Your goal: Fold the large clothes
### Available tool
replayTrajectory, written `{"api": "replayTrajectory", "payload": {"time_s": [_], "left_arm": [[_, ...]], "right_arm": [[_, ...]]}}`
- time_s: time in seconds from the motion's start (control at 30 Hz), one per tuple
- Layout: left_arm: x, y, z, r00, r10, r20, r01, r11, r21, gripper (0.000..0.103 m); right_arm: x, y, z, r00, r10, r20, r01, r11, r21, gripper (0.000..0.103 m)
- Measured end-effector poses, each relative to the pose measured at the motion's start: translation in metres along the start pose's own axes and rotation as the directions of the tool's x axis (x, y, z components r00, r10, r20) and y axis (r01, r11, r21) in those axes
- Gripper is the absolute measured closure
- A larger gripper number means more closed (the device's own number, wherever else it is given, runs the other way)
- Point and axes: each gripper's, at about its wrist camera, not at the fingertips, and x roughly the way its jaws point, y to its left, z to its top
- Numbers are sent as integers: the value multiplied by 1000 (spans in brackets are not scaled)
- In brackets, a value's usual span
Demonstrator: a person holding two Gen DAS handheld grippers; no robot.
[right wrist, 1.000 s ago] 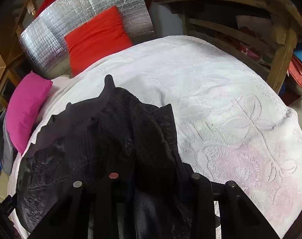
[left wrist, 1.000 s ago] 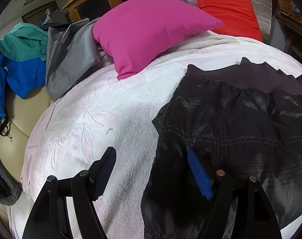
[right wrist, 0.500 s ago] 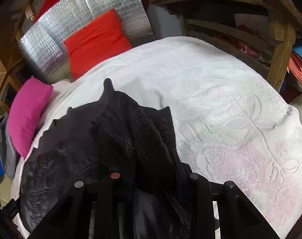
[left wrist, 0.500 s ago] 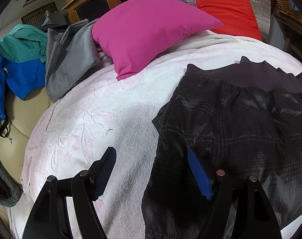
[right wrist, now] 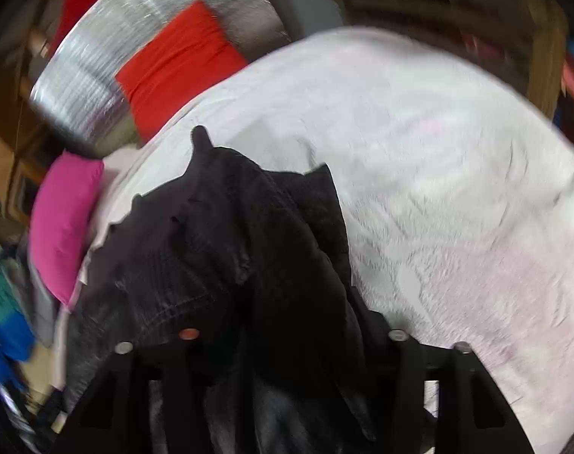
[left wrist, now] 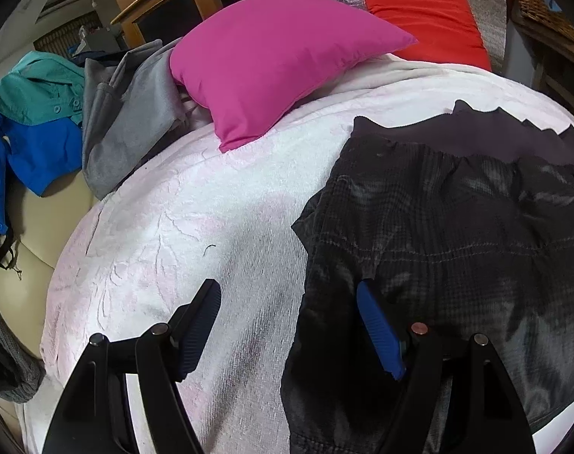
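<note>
A large dark grey checked garment [left wrist: 457, 234] lies spread on a white and pink textured blanket [left wrist: 211, 219]. My left gripper [left wrist: 289, 302] is open low over the blanket at the garment's left edge. Its right blue pad [left wrist: 377, 333] rests over the dark cloth; its left pad [left wrist: 200, 321] is over bare blanket. In the blurred right wrist view, my right gripper [right wrist: 287, 340] is shut on a bunched fold of the garment [right wrist: 249, 249], which rises draped from the blanket [right wrist: 438, 189]. The fingertips are hidden by the cloth.
A magenta pillow [left wrist: 279, 56] and a red cushion [left wrist: 427, 19] lie at the far end, before a silver foil panel [right wrist: 143, 49]. Grey [left wrist: 124, 113], teal [left wrist: 33, 90] and blue [left wrist: 41, 151] clothes pile at the left. Wooden furniture [right wrist: 548, 56] stands to the right.
My right gripper has moved left and lifted with the garment fold, blurring its view. The left gripper has stayed almost still and open.
</note>
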Motion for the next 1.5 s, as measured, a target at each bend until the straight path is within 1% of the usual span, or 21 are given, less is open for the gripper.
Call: {"api": "replayTrajectory", "payload": {"time_s": [0.03,0.13,0.2,0.27,0.47,0.57,0.63,0.77,0.87,0.93,1.0,1.1,1.13,1.17,1.2,1.23,1.3,1.33,1.4,1.47,1.5], "left_arm": [[-2,1,0,1000,1,8,-1,1000,-9,28],[-9,9,2,998,14,55,-12,999,-41,28],[-2,11,2,999,16,31,-15,999,-41,28],[9,12,0,1000,-25,-19,24,998,-53,28],[4,22,-1,994,-112,-21,108,985,-132,28],[0,23,-5,984,-177,-33,170,971,-166,28],[-6,26,-9,981,-190,-31,181,966,-183,28],[-19,33,-18,980,-200,1,196,959,-204,28],[-21,35,-23,978,-208,12,206,957,-205,27],[-11,30,-26,974,-225,-26,216,958,-190,27],[-2,25,-29,970,-238,-51,225,957,-184,27],[1,30,-29,958,-285,-30,271,936,-225,30],[3,32,-29,950,-311,-20,297,923,-244,35],[6,33,-29,941,-339,-17,324,911,-256,48],[7,32,-28,935,-355,-11,340,904,-259,55],[7,31,-27,936,-352,1,341,906,-251,55],[14,21,-23,958,-287,10,283,939,-197,54],[17,16,-23,962,-275,-4,270,947,-177,54],[14,13,-24,966,-257,-1,253,952,-170,54],[7,14,-25,970,-244,-5,240,958,-158,53],[4,15,-26,971,-238,-7,233,959,-162,51]], "right_arm": [[-6,3,0,1000,-10,26,10,1000,-17,68],[-15,8,-1,996,-38,84,43,997,-60,70],[-4,6,-3,997,-63,42,66,996,-67,70],[4,2,-4,998,-63,-4,63,996,-60,70],[-4,-4,-4,1000,-22,-5,22,1000,-12,66],[-8,-9,-3,1000,3,-21,-2,1000,31,51],[-15,-15,-3,999,38,-10,-37,997,66,39],[-25,-20,-2,997,75,19,-77,993,86,35],[-21,-23,-6,996,89,-18,-87,990,110,34],[-14,-22,-12,996,75,-55,-69,993,100,34],[-11,-13,-16,998,31,-54,-30,999,27,40],[-23,-1,-20,1000,-17,6,17,998,-53,60],[-28,1,-21,999,-26,31,28,998,-62,66],[-31,1,-21,999,-26,42,29,997,-65,68],[-34,2,-22,998,-26,50,29,998,-61,68],[-35,1,-22,998,-30,51,32,998,-57,68],[-26,-2,-25,998,-54,18,55,997,-59,68],[-17,-2,-26,997,-76,-6,75,994,-79,63],[-14,0,-28,996,-89,-2,89,993,-81,57],[-20,0,-27,997,-73,12,74,995,-69,57],[-25,-3,-29,998,-65,16,66,996,-53,53]]}}
